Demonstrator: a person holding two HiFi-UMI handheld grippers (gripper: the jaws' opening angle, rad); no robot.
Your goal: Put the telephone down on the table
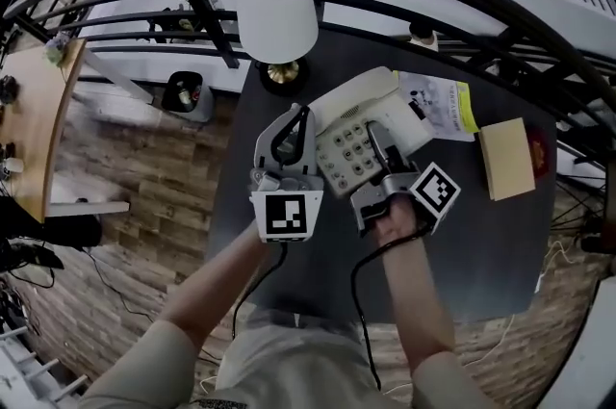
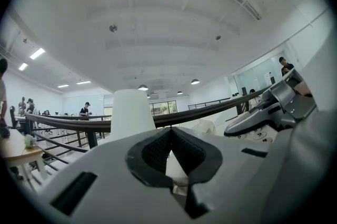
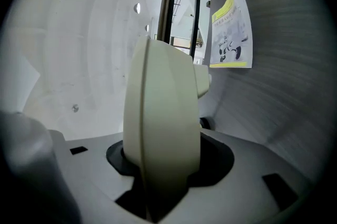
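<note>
Here the right tool (image 1: 383,168) pinches the phone (image 1: 358,114) over the table (image 1: 481,243), while the left tool (image 1: 289,140) beside it is pressed together, empty

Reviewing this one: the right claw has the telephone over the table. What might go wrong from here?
1. The right claw grips the telephone by one edge only. The left claw is shut beside it and gives no support, so the telephone may pivot or slip.
2. The lamp stands close behind the telephone, and a forward drift could knock it.
3. The leaflet lies by the telephone's far corner and might get pinned underneath.
</note>
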